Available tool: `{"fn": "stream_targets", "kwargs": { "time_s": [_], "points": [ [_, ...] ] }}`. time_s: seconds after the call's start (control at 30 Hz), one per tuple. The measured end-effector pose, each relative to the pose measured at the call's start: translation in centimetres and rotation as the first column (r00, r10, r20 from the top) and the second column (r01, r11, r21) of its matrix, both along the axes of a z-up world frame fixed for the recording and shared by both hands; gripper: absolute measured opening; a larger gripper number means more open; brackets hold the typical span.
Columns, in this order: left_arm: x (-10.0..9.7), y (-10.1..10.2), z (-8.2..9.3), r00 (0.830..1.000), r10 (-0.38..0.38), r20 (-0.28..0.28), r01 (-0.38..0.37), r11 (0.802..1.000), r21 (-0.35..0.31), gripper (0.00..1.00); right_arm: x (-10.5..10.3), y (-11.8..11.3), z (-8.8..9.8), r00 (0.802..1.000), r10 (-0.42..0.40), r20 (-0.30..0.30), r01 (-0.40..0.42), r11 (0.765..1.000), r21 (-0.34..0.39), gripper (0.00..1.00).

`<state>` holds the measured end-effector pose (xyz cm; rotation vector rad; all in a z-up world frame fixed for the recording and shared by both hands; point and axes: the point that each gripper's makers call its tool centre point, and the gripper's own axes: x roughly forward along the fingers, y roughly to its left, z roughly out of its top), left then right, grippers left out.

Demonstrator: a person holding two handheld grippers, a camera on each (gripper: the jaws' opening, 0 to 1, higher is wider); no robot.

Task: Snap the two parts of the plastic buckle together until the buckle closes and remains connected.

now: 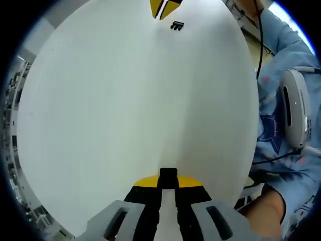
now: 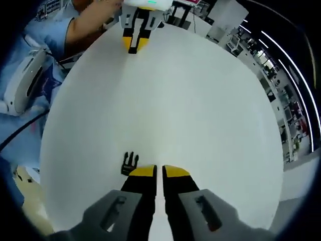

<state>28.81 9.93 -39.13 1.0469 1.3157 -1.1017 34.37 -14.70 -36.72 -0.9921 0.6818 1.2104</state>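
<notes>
**Buckle halves apart, one in hand, one loose on the table**

Progress stood at an early stage: the two parts of the buckle had not been joined.

In the left gripper view, the left gripper (image 1: 168,188) sat low over the white table (image 1: 125,125), near its closer edge, its yellow-tipped jaws pressed onto a small black buckle part (image 1: 168,174) that stuck out between them. Across the table, near the far edge, lay the pronged buckle part (image 1: 177,26), and just beside it the yellow tips of the right gripper (image 1: 164,7).

In the right gripper view, that pronged piece (image 2: 130,163) rested flat on the table (image 2: 200,100), just left of the right gripper (image 2: 159,173), close to its left tip but not between the jaws. Those jaws stood nearly together with a slim gap and held nothing. The left gripper (image 2: 136,42) showed at the far edge, a black piece in its jaws.

Left to do, by my judgement: grasp the pronged half, bring both halves together, align prongs with socket, and press until they latch.
</notes>
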Motion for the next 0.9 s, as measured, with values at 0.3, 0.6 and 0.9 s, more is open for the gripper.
{"fn": "stream_targets", "kwargs": {
  "time_s": [0.3,0.6,0.9],
  "points": [
    [0.0,0.0,0.0,1.000,0.000,-0.003,0.000,1.000,-0.018,0.09,-2.9,-0.3,-0.8,0.995,-0.021,-0.099,0.029,0.997,0.075,0.12],
    [-0.1,-0.1,0.0,1.000,0.001,0.000,-0.001,1.000,-0.012,0.09,-2.8,-0.5,-1.2,0.992,-0.033,-0.120,0.041,0.997,0.063,0.13],
    [-0.2,-0.1,0.0,1.000,0.000,0.001,0.000,1.000,-0.018,0.09,-2.5,-0.4,-1.5,0.988,-0.029,-0.155,0.038,0.997,0.060,0.12]
  ]
}}
